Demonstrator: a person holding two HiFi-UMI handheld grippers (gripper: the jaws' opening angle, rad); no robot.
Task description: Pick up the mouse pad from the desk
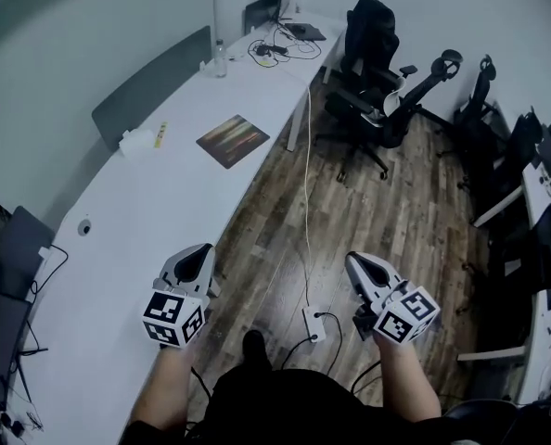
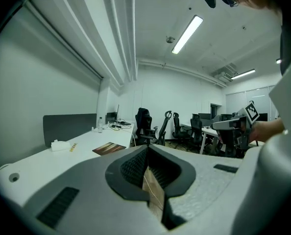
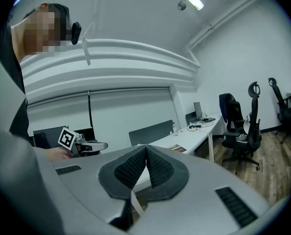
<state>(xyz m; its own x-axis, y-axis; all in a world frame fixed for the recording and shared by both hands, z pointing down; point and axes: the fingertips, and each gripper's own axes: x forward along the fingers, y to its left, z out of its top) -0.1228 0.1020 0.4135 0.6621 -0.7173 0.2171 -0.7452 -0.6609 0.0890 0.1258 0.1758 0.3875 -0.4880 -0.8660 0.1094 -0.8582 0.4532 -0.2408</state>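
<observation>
While the left gripper (image 1: 202,249) and the right gripper (image 1: 353,260) hover shut and empty, the mouse pad (image 1: 233,141) lies untouched far up the desk (image 1: 136,230).
Each gripper's own view shows its ribbed pads pressed together tip to tip with nothing between them. The left one hangs over the near end of the white desk, by its edge. The right one is out over the wood floor (image 1: 396,211) beside the desk. The mouse pad, a dark rectangle with reddish-brown streaks, lies flat close to the desk's floor-side edge, well apart from both grippers.
</observation>
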